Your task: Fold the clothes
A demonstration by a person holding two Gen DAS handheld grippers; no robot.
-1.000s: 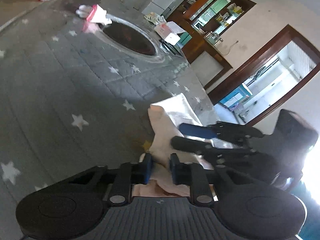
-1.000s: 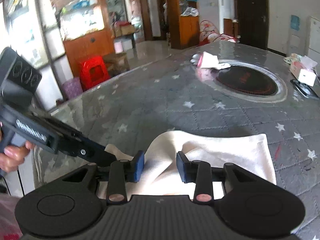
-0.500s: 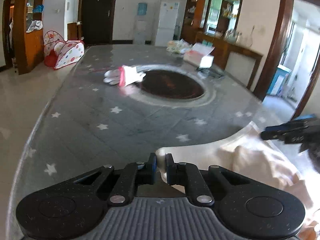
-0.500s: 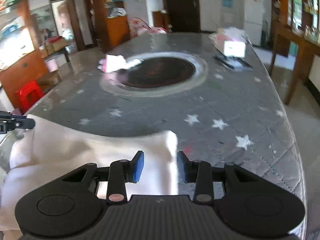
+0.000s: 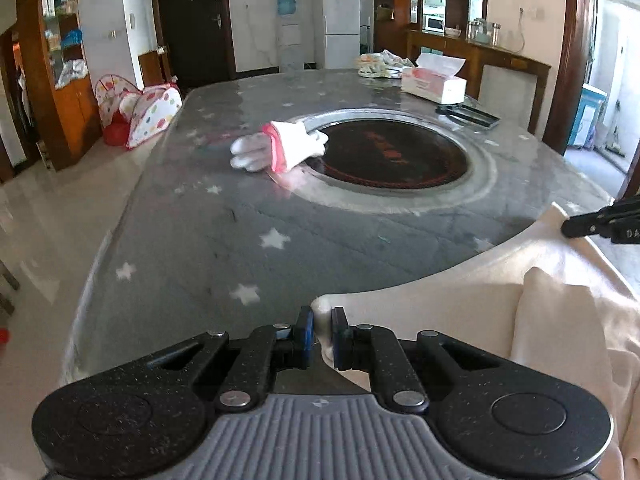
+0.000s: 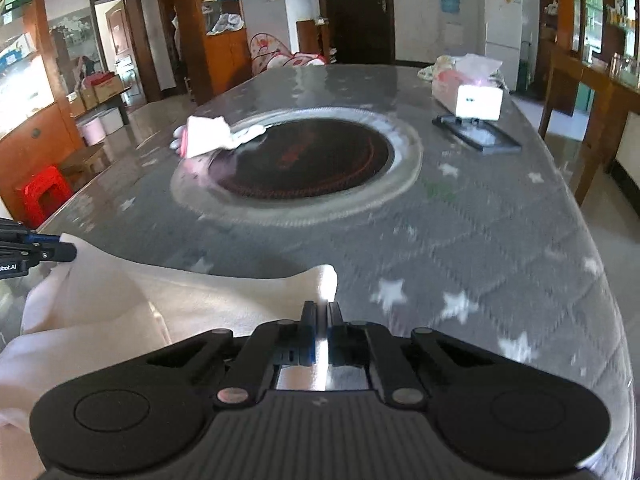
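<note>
While the cream cloth [image 5: 460, 312] is lying bunched at the near edge of the starred table [image 5: 248, 216], the left gripper [image 5: 321, 330] is pinching its left corner and the right gripper [image 6: 321, 322] is clamping its right corner.

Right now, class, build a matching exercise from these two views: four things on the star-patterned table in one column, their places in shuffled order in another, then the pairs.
1. cream cloth garment
2. white glove with pink cuff
3. white tissue box
4. flat black tray

A. over the round black cooktop's rim
B. far right end
C. just in front of the box
D. pinched in both grippers

Pairs: 1-D, 2-A, 3-B, 4-C
</note>
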